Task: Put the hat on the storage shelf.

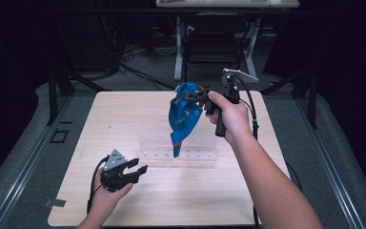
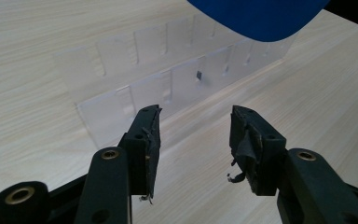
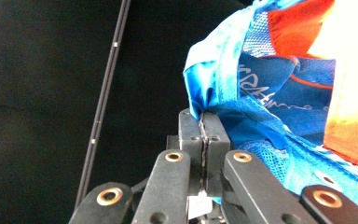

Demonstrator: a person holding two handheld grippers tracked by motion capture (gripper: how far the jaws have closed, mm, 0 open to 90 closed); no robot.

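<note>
2 grippers work over a pale wood-grain desk [image 1: 124, 119] in a dark room, with grey floor and a black chair [image 1: 212, 45] beyond the far edge. The right gripper [image 1: 195, 95] is raised, jaws clenched on a blue cloth [image 1: 183, 119] hanging above a clear plastic rack [image 1: 178, 152] at mid-desk. Near left, the left gripper [image 1: 140, 171] hovers with jaws released.

A blue fabric bag [image 1: 183, 116] with orange and white panels and mesh patches is held aloft above the table [image 1: 124, 114], pinched at its upper edge between the closed jaws of the right gripper [image 1: 194, 95]. It hangs crumpled, its lower tip tapering down over a clear plastic divided tray [image 1: 205, 156], which lies flat mid-table.
</note>
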